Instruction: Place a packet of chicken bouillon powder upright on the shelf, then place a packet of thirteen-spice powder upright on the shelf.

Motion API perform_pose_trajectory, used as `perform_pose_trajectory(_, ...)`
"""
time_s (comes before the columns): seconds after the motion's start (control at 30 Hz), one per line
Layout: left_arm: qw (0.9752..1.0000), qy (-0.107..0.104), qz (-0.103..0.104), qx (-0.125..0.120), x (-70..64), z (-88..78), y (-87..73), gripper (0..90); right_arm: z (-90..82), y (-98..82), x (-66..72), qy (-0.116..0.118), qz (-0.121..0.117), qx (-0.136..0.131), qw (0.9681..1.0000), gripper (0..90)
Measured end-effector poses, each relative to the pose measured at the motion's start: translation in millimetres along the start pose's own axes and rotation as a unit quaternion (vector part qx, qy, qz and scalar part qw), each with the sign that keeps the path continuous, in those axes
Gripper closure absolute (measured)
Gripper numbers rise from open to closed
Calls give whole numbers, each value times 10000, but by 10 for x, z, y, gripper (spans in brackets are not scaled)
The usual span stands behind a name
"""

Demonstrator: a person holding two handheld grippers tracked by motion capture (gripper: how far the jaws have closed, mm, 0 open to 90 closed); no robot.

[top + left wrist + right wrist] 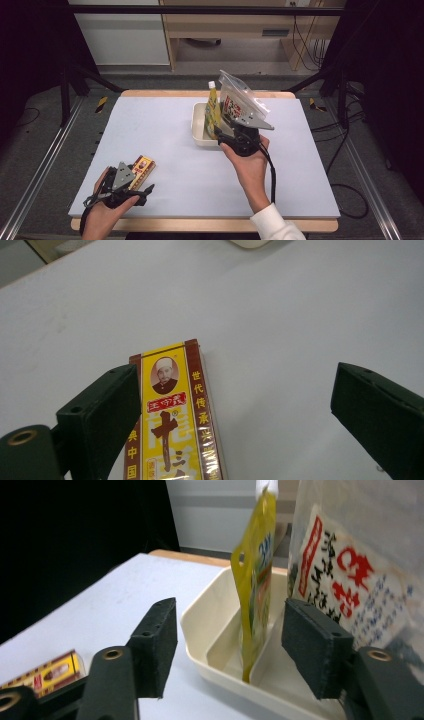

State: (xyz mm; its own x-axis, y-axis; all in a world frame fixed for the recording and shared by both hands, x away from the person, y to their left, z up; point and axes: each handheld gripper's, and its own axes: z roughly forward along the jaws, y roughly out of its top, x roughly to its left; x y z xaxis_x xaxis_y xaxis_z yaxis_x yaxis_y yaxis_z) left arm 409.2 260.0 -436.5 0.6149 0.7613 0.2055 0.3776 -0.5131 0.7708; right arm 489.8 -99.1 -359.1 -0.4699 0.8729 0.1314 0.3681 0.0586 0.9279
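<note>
**Two packets stood in the tray, one box waited by the left gripper**

Two upright packs, a yellow spouted pouch (212, 107) and a clear bag (240, 102) with red and black Japanese lettering too blurred to read, leaned inside the cream tray (200, 136) at upper centre of the high view, likely so the walls propped them. The right gripper (227, 640), at the tray's near edge, had its jaws apart with nothing pinched between them; it probably had just let the bag go. At lower left lay the yellow-and-maroon box (172, 415), flat on the white table (165, 150), printed with a portrait and large Chinese characters. The left gripper (235, 410) straddled it loosely, jaws wide, one pad beside its edge, apparently lining up a grasp.
</note>
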Motion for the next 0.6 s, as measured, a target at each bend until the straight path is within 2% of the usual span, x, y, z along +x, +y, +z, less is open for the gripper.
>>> perform_pose_trajectory(0.13, 10000, 53, -34, -2, 23, -6, -11, 55, -15, -120, -12, -81, -125, 69, 9999, 324)
perform_pose_trajectory(0.3, 9999, 132, -67, 74, 68, -10, -25, 61, -20, -308, -11, -6, -341, 290, 9990, 260)
perform_pose_trajectory(0.4, 9995, 176, -214, 135, 123, -9, -41, 71, -47, -446, -30, 43, -422, 411, 9983, 235)
perform_pose_trajectory(0.5, 9988, 234, -327, 270, 206, 0, -39, 75, -70, -571, -84, 148, -485, 545, 9972, 183)
perform_pose_trajectory(0.6, 9977, 227, -383, 514, 290, 23, -7, 75, -73, -657, -146, 229, -546, 658, 9961, 124)
